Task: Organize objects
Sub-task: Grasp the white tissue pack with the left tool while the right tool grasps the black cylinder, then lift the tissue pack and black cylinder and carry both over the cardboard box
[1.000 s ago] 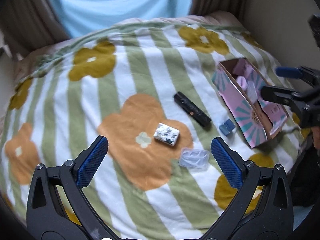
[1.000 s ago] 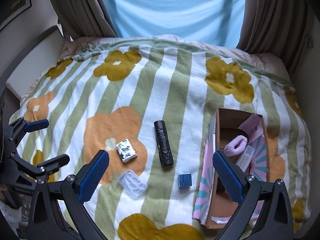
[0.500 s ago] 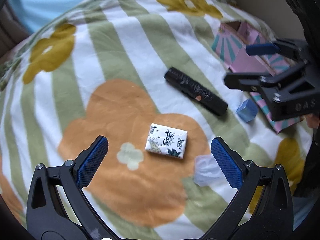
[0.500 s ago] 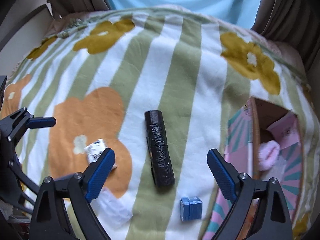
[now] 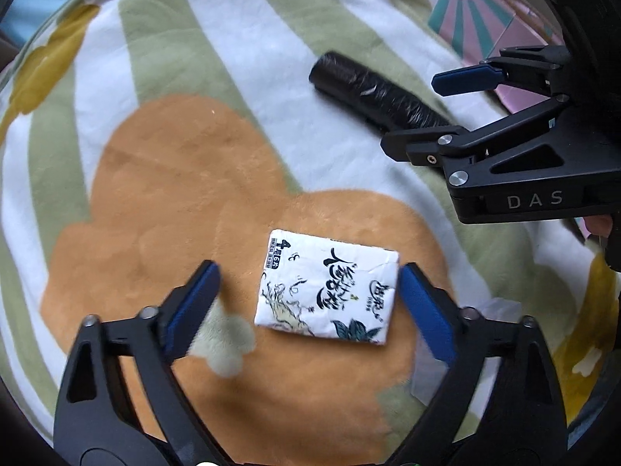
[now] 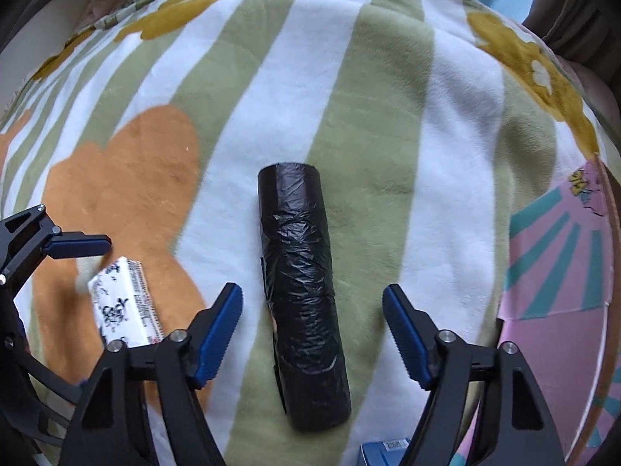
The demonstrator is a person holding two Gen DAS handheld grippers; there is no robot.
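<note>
A white tissue pack (image 5: pixel 328 291) with black print lies on the orange flower of the blanket. My left gripper (image 5: pixel 310 306) is open, with its jaws low on either side of the pack; the right pad is close to the pack's edge. A black roll of bags (image 6: pixel 302 291) lies on a green stripe. My right gripper (image 6: pixel 312 334) is open and straddles the roll's near half. The roll (image 5: pixel 378 95) and the right gripper (image 5: pixel 438 112) also show in the left wrist view. The tissue pack (image 6: pixel 122 306) shows at the left of the right wrist view.
A pink and teal cardboard box (image 6: pixel 562 283) stands at the right, also in the left wrist view (image 5: pixel 489 15). A small blue box (image 6: pixel 384 452) lies by the right gripper's base. A clear plastic case (image 5: pixel 493 310) lies partly behind my left gripper's right finger.
Both grippers have dropped toward the blanket. The left one now brackets the tissue pack and the right one brackets the black roll. Both jaws have narrowed somewhat.
</note>
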